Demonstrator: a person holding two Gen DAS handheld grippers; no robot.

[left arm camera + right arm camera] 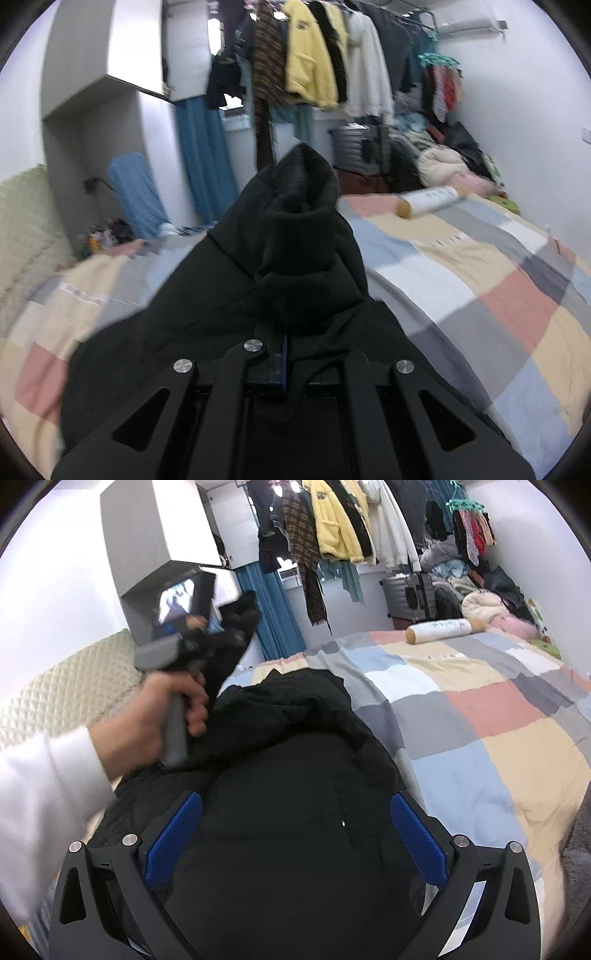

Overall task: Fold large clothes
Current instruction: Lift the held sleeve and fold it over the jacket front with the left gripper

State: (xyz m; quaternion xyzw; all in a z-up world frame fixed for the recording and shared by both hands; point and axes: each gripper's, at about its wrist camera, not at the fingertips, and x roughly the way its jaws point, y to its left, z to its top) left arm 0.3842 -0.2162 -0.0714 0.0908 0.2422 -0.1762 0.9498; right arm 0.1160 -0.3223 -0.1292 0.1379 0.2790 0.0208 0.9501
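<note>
Black coat point(280, 812) on bed – left claw point(282, 350) pinching it, right claw point(295, 834) spread

Left tongs point(282, 354) tips buried in black coat point(295, 240); left hand point(155, 716) motion-blurred.

Black coat point(288, 794): matt woven cloth, softly puffed, with a fleecy nap at the raised part point(295, 206). Left gripper point(281, 360): matt black plastic arms, bright polished metal pivot pins. Right gripper point(293, 843): matt black plastic frame, fingers point(173, 834) faced with blue pads of rough, knurled texture. Bed cover point(480, 709): checked cotton-like cloth, matt, lightly creased. Headboard point(66, 690): quilted padding with a faint sheen. Bolster point(443, 629): smooth white printed cover. Sleeve point(40, 805): soft white knit. Hanging yellow jacket point(306, 55): fluffy pile fabric
</note>
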